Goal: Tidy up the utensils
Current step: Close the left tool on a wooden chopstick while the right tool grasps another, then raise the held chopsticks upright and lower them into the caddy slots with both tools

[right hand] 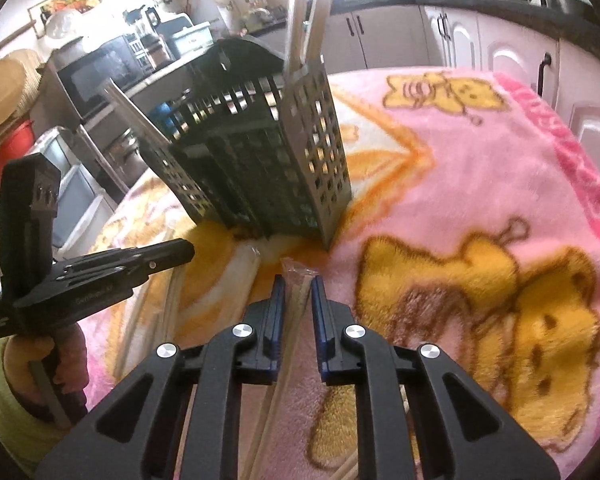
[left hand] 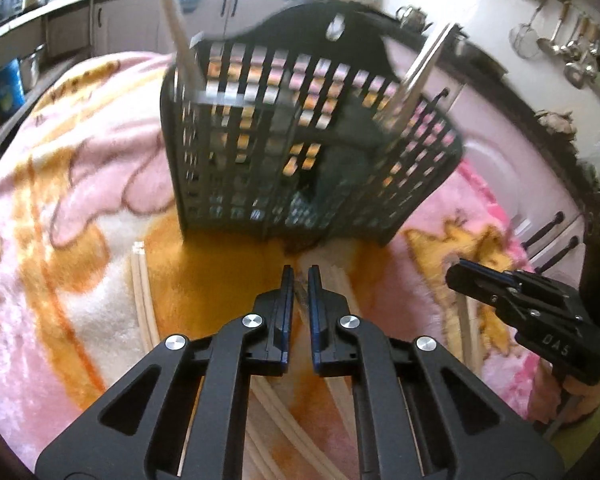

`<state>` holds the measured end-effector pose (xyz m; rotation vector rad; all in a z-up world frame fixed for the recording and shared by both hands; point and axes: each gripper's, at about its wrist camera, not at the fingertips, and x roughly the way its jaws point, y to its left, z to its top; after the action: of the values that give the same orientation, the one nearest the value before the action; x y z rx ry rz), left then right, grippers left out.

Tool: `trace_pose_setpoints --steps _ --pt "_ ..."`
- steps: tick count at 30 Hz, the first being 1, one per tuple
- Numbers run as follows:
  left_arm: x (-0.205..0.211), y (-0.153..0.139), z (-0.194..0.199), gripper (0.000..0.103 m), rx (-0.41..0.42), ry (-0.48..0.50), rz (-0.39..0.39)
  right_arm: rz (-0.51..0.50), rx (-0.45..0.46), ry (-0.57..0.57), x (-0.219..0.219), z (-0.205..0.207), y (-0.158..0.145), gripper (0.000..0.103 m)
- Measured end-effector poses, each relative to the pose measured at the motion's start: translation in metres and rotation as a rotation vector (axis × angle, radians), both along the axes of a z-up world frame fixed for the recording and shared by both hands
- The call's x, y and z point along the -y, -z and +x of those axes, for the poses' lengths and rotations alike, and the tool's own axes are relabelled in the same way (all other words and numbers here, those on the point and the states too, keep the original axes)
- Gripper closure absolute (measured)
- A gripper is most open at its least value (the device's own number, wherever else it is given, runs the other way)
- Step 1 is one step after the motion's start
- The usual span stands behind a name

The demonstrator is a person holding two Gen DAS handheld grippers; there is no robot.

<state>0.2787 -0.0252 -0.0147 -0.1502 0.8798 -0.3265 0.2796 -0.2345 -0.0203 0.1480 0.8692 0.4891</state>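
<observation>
- left gripper (left hand: pixel 299 276), low centre of its frame, has its fingers nearly together around a wrapped chopstick (left hand: pixel 300 294); whether they truly pinch it I cannot tell
- right gripper (right hand: pixel 296 286) is narrowly spread astride a wrapped pair of chopsticks (right hand: pixel 296 280), apparently lined up for a pinch
- dark slotted basket (left hand: pixel 300 152) stands upper centre on the pink blanket (left hand: pixel 80 184); sticks already lean inside it

2 close wrist views, both facing the shared utensil basket (left hand: pixel 300 140) (right hand: pixel 260 152).

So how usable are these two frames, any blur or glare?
Left wrist view: the basket is smeared by motion blur, while the left gripper stays sharp. Right wrist view: strong window glare burns out the top centre behind the chopsticks; the blanket is soft towards the edges. Both show heavy fisheye bending.
</observation>
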Motion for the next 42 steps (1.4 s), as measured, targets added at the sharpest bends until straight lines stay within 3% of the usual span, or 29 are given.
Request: trace_pose_setpoints --steps 8,23,42 --pt "-0.009 -0.050 -0.018 0.101 0.112 0.006 -0.057 0.014 0.101 -0.008 0.002 -0.015 -0.037 0.092" --pt "-0.026 -0.123 -0.029 0.101 0.282 -0.010 -0.091 0.031 0.290 -0.024 -0.010 -0.036 -0.102 0.092" --pt "-0.015 -0.211 -0.011 0.101 0.456 0.010 -0.083 0.080 0.470 0.039 -0.002 -0.009 -0.181 0.092"
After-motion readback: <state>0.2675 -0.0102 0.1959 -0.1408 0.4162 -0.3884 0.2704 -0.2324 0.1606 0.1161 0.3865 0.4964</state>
